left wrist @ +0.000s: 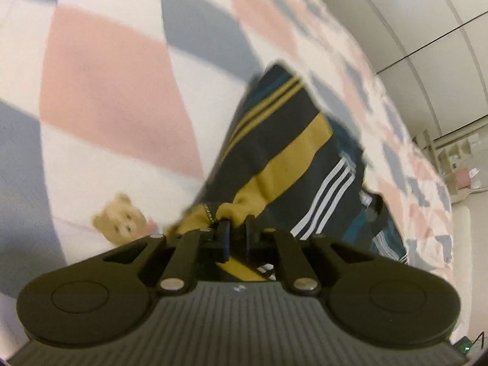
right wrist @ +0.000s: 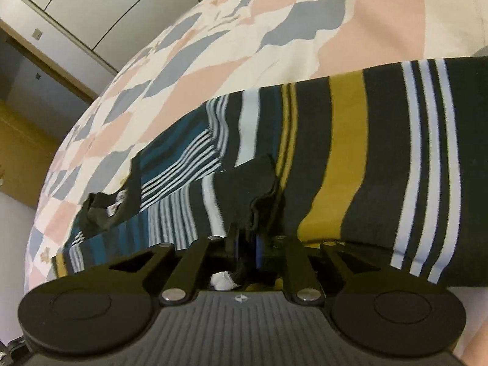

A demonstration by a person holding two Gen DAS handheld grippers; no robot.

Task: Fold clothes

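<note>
Bed, checked pink-grey-white cover [left wrist: 106,91]; striped garment [left wrist: 283,140] lying on it, partly folded.

You won't find any text you can actually read here. The striped shirt [right wrist: 344,158] carries a white neck label [right wrist: 117,202] at its collar, and there is dark lettering [left wrist: 209,212] on its mustard edge, both too blurred and small to make out.

Soft, even indoor light, no harsh shadows; left wrist view's pretty motion-blurred, and both views bend hard at the edges.
</note>
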